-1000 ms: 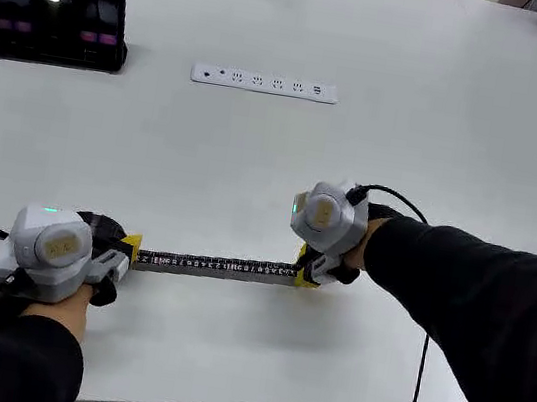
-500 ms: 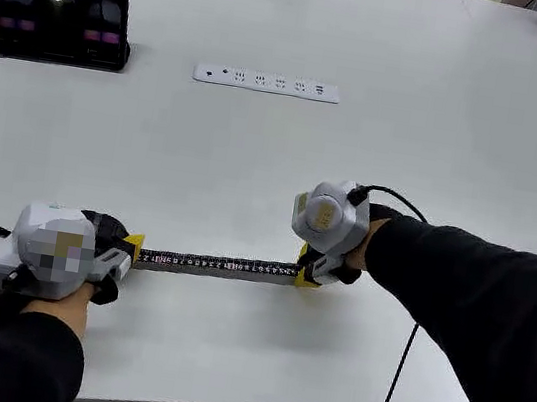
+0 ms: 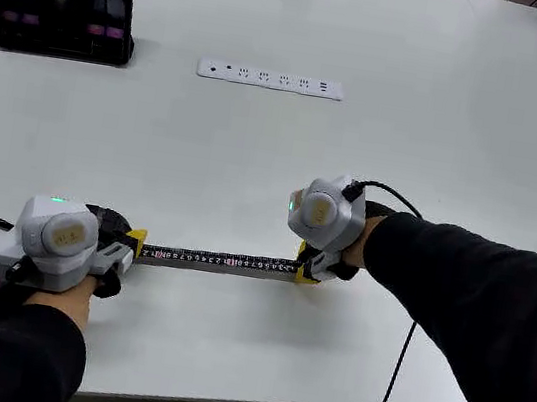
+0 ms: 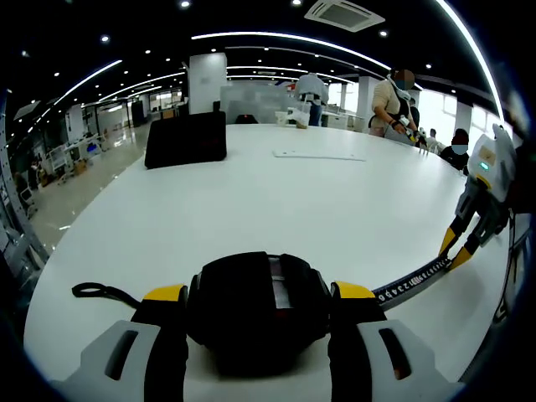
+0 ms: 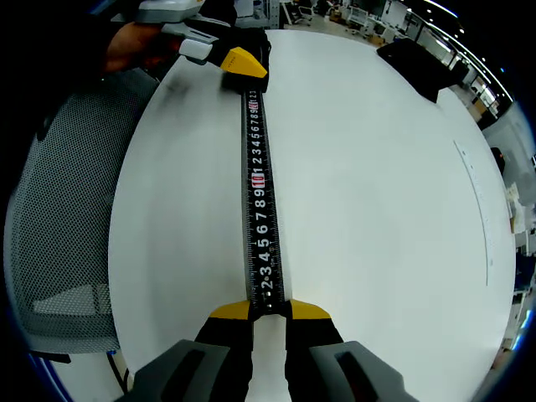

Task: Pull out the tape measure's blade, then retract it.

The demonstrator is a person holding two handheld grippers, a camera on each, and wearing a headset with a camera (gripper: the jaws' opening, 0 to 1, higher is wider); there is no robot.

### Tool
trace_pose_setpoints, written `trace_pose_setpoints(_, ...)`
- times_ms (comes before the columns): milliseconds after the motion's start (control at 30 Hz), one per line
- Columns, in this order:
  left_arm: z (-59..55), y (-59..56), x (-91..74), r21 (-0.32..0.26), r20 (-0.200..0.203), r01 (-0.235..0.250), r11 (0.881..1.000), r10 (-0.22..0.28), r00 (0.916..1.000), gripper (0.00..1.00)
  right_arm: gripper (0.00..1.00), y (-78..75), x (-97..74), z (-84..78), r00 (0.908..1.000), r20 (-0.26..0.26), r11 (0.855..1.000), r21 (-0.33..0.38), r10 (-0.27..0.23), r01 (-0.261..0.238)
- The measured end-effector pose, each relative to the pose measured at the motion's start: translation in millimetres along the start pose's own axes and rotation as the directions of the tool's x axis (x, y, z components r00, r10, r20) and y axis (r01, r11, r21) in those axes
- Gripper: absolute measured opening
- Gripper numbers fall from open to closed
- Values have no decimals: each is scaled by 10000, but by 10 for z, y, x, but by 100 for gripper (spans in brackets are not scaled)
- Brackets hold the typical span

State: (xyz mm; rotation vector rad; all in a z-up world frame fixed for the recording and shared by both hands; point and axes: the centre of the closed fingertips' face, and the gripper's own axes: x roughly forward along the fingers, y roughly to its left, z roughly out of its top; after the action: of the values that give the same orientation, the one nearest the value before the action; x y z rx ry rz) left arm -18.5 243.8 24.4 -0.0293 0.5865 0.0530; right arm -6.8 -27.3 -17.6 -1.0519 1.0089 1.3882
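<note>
A black tape measure case [image 3: 103, 223] lies near the table's front left, and my left gripper [image 3: 126, 240] is shut on it. In the left gripper view the case [image 4: 255, 310] sits squeezed between the yellow-tipped jaws of the left gripper [image 4: 260, 291]. The blade [image 3: 219, 260] lies flat on the white table [image 3: 253, 168], pulled out to the right. My right gripper [image 3: 306, 269] is shut on the blade's tip. The right gripper view has the numbered blade [image 5: 258, 184] running from my right gripper [image 5: 268, 311] up to the left gripper [image 5: 239, 60].
A black tablet [image 3: 62, 11] stands at the back left and a white power strip [image 3: 269, 79] lies behind the blade. A cable [image 3: 396, 362] hangs off the front edge. A grey mesh chair [image 5: 67, 234] sits below that edge.
</note>
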Motion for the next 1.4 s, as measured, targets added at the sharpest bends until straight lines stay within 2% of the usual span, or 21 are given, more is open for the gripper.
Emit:
trace_pose_setpoints(133,2,-2,-3,-1,-13,10,10000,-10,10000,63,11,2,-1,6,9997,235,10000,57,-21,20)
trace_pose_setpoints(300,3,-2,-6,5,-12,16,10000,-16,10000,63,11,5,19,25,10000,62,9997,-220,-47,48)
trace_pose_setpoints(433,4,-1,-5,16,-13,19,10000,-19,10000,63,11,-7,23,23,10000,89,10000,1,13,-13)
trace_pose_setpoints(633,5,-2,-2,41,-25,39,10000,-39,10000,63,11,-5,24,30,10000,86,9998,-181,12,-11)
trace_pose_setpoints(833,5,-2,0,59,-26,68,10000,-68,10000,63,11,-5,27,39,9993,381,9999,-134,47,-42)
trace_pose_setpoints(900,3,-4,1,57,-57,90,9999,-90,9999,63,11,3,30,48,9987,491,9982,-593,130,-101)
trace_pose_setpoints(1033,1,-6,5,109,-92,110,9999,-109,9999,63,11,-12,31,68,9972,728,9996,-219,186,-170)
trace_pose_setpoints(1167,2,-8,11,235,-141,91,9997,-87,9999,63,10,15,37,91,9982,587,9991,-405,130,-106)
trace_pose_setpoints(1400,-4,-5,19,158,-197,129,9998,-126,9997,63,11,5,35,104,9992,397,10000,-8,50,-50)
